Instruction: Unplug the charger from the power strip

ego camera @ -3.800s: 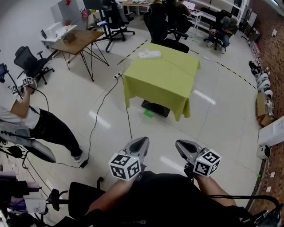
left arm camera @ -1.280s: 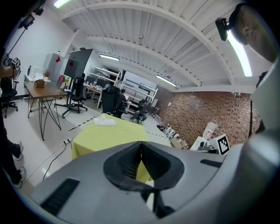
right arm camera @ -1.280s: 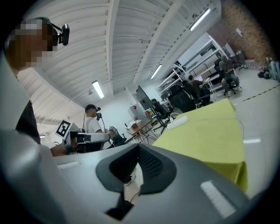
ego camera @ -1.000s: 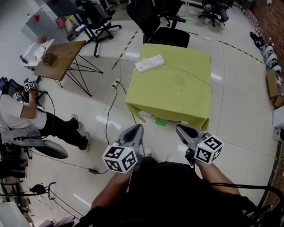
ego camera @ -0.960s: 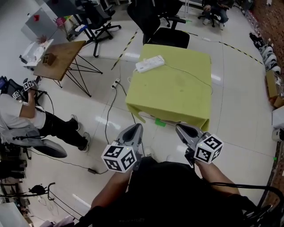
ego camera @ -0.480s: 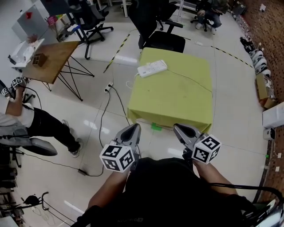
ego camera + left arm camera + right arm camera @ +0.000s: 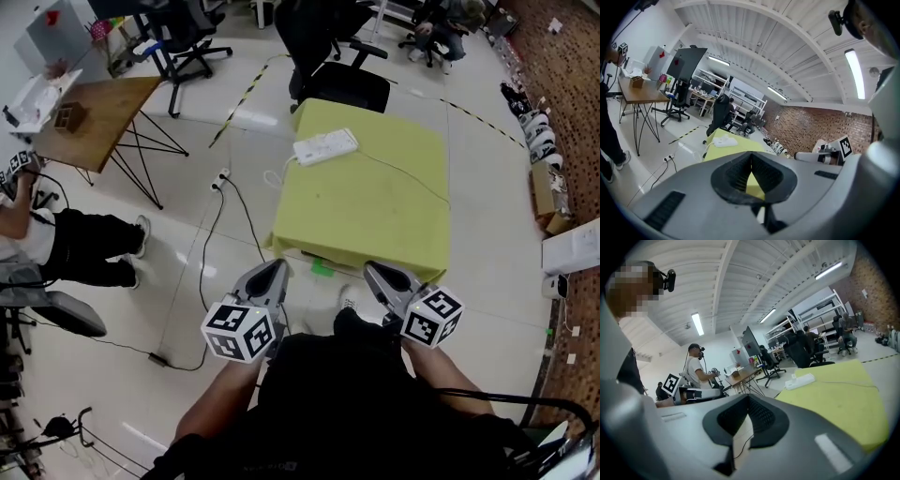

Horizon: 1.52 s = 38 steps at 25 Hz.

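A white power strip [image 7: 325, 147] lies at the far left corner of a table with a yellow-green cloth [image 7: 375, 220]. A thin cable [image 7: 403, 173] runs from it across the cloth to the right. In the right gripper view a small white plug block [image 7: 793, 377] stands on the strip [image 7: 801, 380]; the left gripper view shows the strip [image 7: 724, 142] far off. Both grippers hover over the floor short of the table's near edge, side by side. My left gripper [image 7: 271, 273] and right gripper [image 7: 373, 273] are shut and hold nothing.
A black office chair [image 7: 342, 84] stands behind the table. A wooden table [image 7: 94, 103] and a person [image 7: 56, 244] are at the left. A floor socket with a black cable [image 7: 222, 178] lies left of the table. Boxes and shoes [image 7: 539, 159] line the right wall.
Both grippers have moved forward toward the yellow-green table, which now lies closer in the head view. Their jaws stay shut.
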Motion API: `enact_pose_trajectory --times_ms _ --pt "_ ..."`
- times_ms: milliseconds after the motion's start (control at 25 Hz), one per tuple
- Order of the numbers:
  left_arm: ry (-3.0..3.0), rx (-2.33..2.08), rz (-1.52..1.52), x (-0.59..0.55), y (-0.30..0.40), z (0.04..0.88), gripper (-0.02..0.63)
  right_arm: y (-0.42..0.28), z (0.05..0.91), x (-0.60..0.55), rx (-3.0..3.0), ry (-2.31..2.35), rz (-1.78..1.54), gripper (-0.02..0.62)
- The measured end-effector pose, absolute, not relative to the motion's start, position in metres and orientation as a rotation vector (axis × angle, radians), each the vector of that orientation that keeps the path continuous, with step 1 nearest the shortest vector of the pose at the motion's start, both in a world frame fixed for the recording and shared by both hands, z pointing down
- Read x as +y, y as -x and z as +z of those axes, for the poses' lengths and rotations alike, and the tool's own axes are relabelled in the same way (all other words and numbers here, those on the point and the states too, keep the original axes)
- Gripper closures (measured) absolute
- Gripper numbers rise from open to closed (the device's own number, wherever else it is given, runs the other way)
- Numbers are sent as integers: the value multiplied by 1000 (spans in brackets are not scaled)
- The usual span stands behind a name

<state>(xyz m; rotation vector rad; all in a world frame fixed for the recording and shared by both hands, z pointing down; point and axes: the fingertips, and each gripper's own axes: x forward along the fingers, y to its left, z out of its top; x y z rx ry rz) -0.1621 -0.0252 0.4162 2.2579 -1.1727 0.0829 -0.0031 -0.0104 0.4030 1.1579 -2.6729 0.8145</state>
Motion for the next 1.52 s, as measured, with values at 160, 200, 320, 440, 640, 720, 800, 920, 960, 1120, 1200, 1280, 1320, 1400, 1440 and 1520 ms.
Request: enact_pose_trajectory --times_ms 160,200,320,440,640,720,800,920,960,1120,1200,1280,1320,1400,1440,1520 --pt "-2251 -1167 92 -39 160 420 601 8 402 -29 -2678 -1131 810 592" --pt "-2251 -1171 92 -44 159 420 601 7 403 -34 -2681 -1125 806 592" --pt "-2242 -1195 91 -60 157 423 601 2 409 -53 -2685 -1111 820 592" --pt "-2229 -1227 88 -81 151 419 601 -4 409 -81 -2701 -1089 840 592" --pt "-2220 -1291 106 -120 132 413 601 -16 398 -129 -2773 -1010 805 592" --pt "-2214 -1308 114 -135 121 412 601 -25 400 -146 -2785 -989 815 592" --pt "-2205 -1316 125 -146 106 414 601 -38 404 -161 -2789 -977 838 592" --pt "-2188 -1325 149 -162 85 417 601 -57 408 -180 -2792 -960 870 592" --pt "-2185 -1328 157 -168 79 417 601 -62 408 -185 -2796 -951 873 592" --pt "-2185 -1351 196 -190 59 419 601 -83 418 -206 -2801 -928 890 592" --pt "-2178 -1354 215 -196 50 422 601 -90 429 -216 -2788 -922 920 592" --pt "-2169 -1340 253 -196 43 428 601 -95 438 -221 -2777 -918 960 592" --pt "-2162 -1333 276 -195 42 431 601 -97 441 -222 -2773 -917 976 592" --pt "-2142 -1334 309 -197 46 436 601 -97 447 -225 -2769 -915 999 592" --pt "-2132 -1339 315 -200 49 437 601 -96 450 -228 -2765 -917 1009 592" --pt "-2127 -1344 315 -207 55 437 601 -93 456 -235 -2754 -920 1025 592"
